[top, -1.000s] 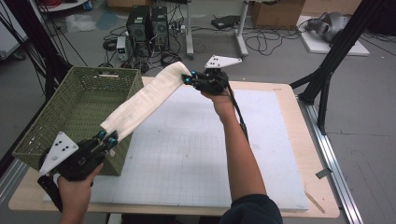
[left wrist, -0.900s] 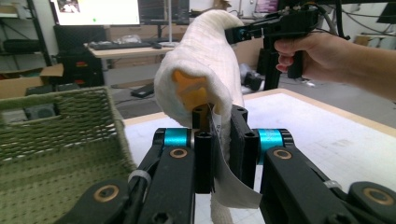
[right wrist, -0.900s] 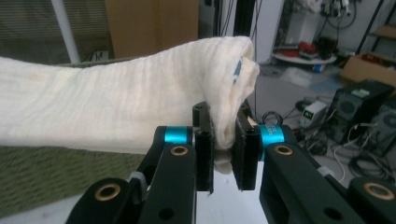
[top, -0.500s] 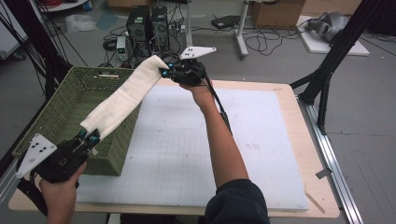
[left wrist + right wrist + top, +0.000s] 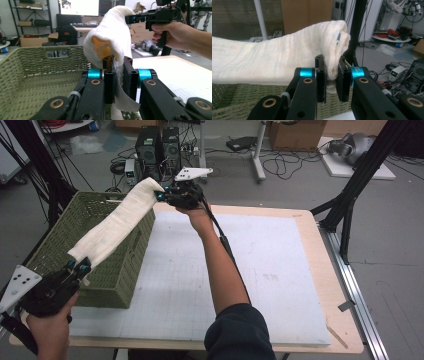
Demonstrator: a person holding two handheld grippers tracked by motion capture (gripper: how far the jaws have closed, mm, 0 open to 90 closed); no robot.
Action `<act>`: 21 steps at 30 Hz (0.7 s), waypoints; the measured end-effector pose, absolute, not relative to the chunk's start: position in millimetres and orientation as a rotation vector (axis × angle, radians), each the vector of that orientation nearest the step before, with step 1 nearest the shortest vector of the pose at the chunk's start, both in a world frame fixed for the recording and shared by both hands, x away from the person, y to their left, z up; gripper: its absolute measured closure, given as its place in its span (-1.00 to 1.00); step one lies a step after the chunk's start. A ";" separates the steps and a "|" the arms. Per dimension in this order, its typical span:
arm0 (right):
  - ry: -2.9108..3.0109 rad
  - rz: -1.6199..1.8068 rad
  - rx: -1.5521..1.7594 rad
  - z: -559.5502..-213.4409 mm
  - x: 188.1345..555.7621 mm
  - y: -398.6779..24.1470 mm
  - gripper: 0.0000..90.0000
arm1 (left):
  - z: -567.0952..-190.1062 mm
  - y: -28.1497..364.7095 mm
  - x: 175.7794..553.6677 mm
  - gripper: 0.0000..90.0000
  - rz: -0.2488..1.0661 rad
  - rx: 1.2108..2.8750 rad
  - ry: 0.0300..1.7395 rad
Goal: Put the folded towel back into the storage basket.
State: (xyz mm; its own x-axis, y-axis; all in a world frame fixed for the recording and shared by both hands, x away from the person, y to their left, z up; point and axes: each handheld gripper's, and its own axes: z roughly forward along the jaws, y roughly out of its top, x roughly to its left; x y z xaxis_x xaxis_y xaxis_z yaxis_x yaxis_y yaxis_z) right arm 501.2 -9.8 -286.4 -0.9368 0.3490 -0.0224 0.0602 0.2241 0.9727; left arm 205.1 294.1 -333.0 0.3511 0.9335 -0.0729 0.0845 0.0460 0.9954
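A folded white towel [image 5: 117, 222] hangs stretched between both grippers above the green woven basket [image 5: 50, 247]. My left gripper [image 5: 80, 267] is shut on its near end, just over the basket's front right corner; in the left gripper view the towel [image 5: 110, 42] bulges up from between the jaws. My right gripper [image 5: 161, 196] is shut on the far end, above the basket's far right corner. In the right gripper view the towel [image 5: 274, 62] runs off to the left with the basket [image 5: 242, 100] beneath it.
The basket stands at the table's left edge, beside a white gridded mat [image 5: 250, 265] that covers most of the wooden table [image 5: 320, 250]. Computers and cables [image 5: 155, 145] lie on the floor behind. Black frame legs [image 5: 350, 200] stand at the right.
Both grippers have carried the towel to the left, from over the mat's left part to above the basket. The right gripper also moved farther back.
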 end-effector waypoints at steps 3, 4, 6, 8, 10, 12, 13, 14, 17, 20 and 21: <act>2.265 1.781 0.397 -290.7 504.7 -0.2 0.80 | -334.9 298.4 205.0 0.82 0.859 1.361 1.033; 2.270 1.778 0.401 -292.7 506.0 2.1 0.80 | -335.1 299.1 204.9 0.82 0.859 1.359 1.035; 2.277 1.777 0.410 -296.8 508.2 6.4 0.80 | -335.0 300.4 204.2 0.82 0.862 1.358 1.036; 2.283 1.774 0.424 -300.5 509.7 10.1 0.80 | -333.5 300.9 203.3 0.82 0.866 1.360 1.033; 2.291 1.772 0.436 -303.4 510.9 14.0 0.80 | -331.5 301.0 202.2 0.82 0.874 1.358 1.029; 2.292 1.772 0.440 -305.3 511.6 18.2 0.80 | -329.6 301.7 201.2 0.82 0.883 1.353 1.026; 2.291 1.773 0.440 -306.0 512.0 20.3 0.80 | -328.7 302.6 200.4 0.82 0.887 1.354 1.026; 2.292 1.776 0.437 -306.8 512.5 22.4 0.80 | -328.0 303.6 199.9 0.82 0.890 1.352 1.027; 2.299 1.774 0.436 -308.3 514.0 28.4 0.80 | -327.6 307.5 198.8 0.82 0.893 1.343 1.037; 2.307 1.770 0.435 -308.9 515.9 37.4 0.80 | -327.5 311.4 198.0 0.82 0.896 1.337 1.047; 2.313 1.767 0.435 -309.0 516.5 40.8 0.80 | -327.5 312.2 197.9 0.82 0.898 1.335 1.050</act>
